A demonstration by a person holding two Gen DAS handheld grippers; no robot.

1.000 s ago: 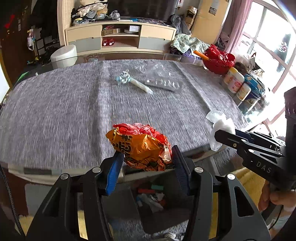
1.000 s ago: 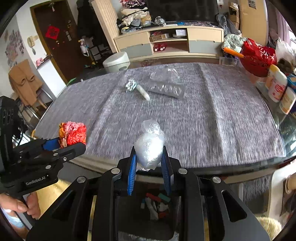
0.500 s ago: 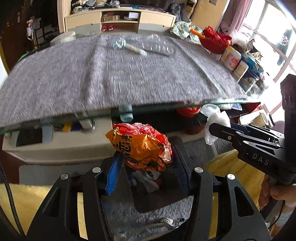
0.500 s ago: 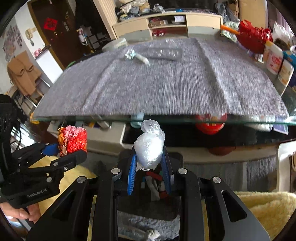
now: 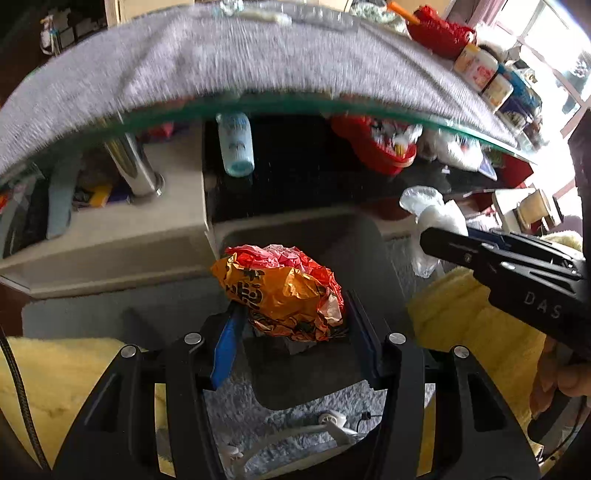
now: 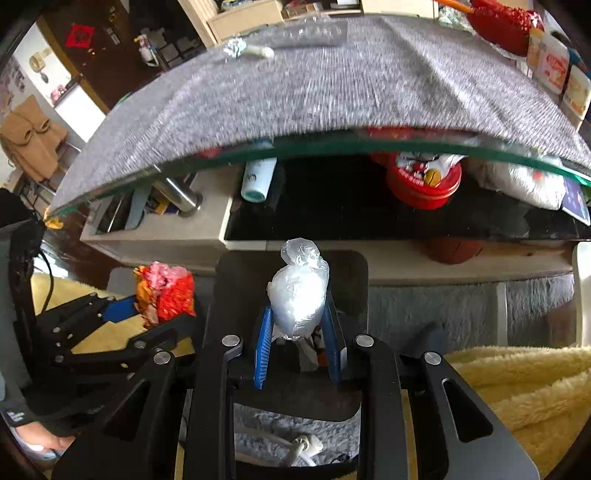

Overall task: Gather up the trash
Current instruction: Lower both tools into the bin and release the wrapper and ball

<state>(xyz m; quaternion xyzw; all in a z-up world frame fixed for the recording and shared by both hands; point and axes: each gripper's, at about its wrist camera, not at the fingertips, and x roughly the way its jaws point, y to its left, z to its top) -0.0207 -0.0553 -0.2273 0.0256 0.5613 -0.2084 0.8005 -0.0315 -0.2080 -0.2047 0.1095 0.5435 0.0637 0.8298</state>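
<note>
orange-and-red crinkled foil, that's the crumpled snack wrapper point(image 5: 284, 291) pinched in your left gripper point(image 5: 291, 325), blue pads pressed on both sides of it. your right gripper point(image 6: 298, 325) is clamped narrow around a knotted clear plastic bag point(image 6: 298, 295), which stands up between the pads. both loads hang directly over the dark trash bin point(image 5: 373, 251) on the floor, just in front of the glass table point(image 6: 332, 147) (you can glimpse some scraps already lying in the bin under the right pads, though what they are is hard to tell).

so you're at the drop stage with 2 pieces in hand and neither let go yet. my read: spread both sets of pads and they should fall straight in, since the bin mouth sits right below.

and you're not finished. up on the grey table cloth point(image 6: 332, 81) i can make out a foil ball point(image 6: 235, 46) beside a white stick-like scrap point(image 6: 258, 51), plus a clear plastic tray point(image 6: 310, 33) at the far edge. that looks like at least 1 more trip.
</note>
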